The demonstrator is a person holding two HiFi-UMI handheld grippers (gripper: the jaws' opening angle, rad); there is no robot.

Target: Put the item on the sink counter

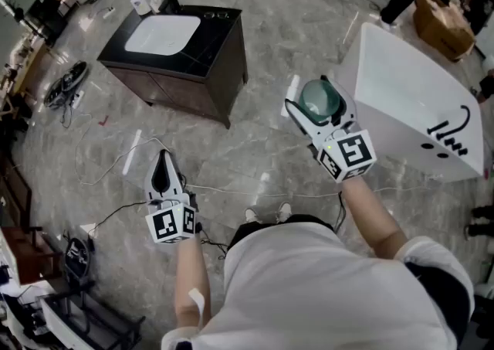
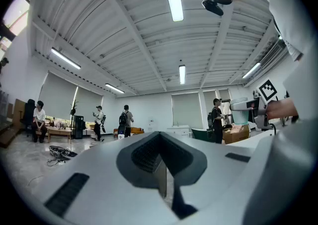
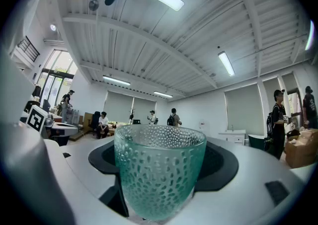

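A green dimpled glass cup (image 1: pixel 321 98) sits upright between the jaws of my right gripper (image 1: pixel 315 106), which is shut on it; in the right gripper view the cup (image 3: pixel 159 169) fills the lower middle. The gripper is held level in the air, right of centre. The sink counter (image 1: pixel 210 38), a dark cabinet with a white basin (image 1: pixel 162 34), stands on the floor at the upper left, well apart from both grippers. My left gripper (image 1: pixel 162 169) hangs lower left, jaws together with nothing in them, pointing toward the counter.
A large white tub-like unit (image 1: pixel 409 86) stands close to the right of the cup. A white bottle (image 1: pixel 140 3) is at the counter's far left corner. Cables (image 1: pixel 65 86) lie on the marble floor at left. Several people stand far off.
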